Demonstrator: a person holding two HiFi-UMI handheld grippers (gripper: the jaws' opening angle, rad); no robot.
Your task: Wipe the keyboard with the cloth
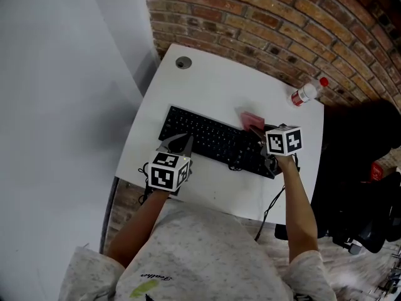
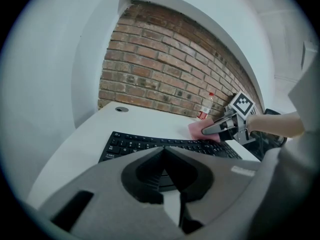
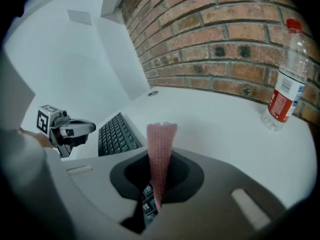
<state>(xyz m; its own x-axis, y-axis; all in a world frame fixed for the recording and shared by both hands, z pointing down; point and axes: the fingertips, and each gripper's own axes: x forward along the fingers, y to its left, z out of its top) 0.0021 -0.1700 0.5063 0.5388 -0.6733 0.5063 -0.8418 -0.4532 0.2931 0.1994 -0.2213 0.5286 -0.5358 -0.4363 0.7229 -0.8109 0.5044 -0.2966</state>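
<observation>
A black keyboard (image 1: pixel 207 138) lies across the middle of the white desk (image 1: pixel 213 80). My right gripper (image 1: pixel 255 129) is shut on a pink cloth (image 1: pixel 252 118), holding it over the keyboard's right end. In the right gripper view the cloth (image 3: pixel 161 151) stands pinched edge-on between the jaws, keys showing just beneath. My left gripper (image 1: pixel 178 144) hovers at the keyboard's front left edge, jaws together with nothing in them. The left gripper view shows the keyboard (image 2: pixel 150 145) ahead and the right gripper (image 2: pixel 212 129) with the cloth (image 2: pixel 197 129) beyond.
A clear plastic bottle with a red cap (image 1: pixel 307 93) stands at the desk's back right corner by the brick wall. A round cable grommet (image 1: pixel 183 62) sits at the back left. A cable (image 1: pixel 270 205) hangs off the front edge. A dark chair (image 1: pixel 363 187) is to the right.
</observation>
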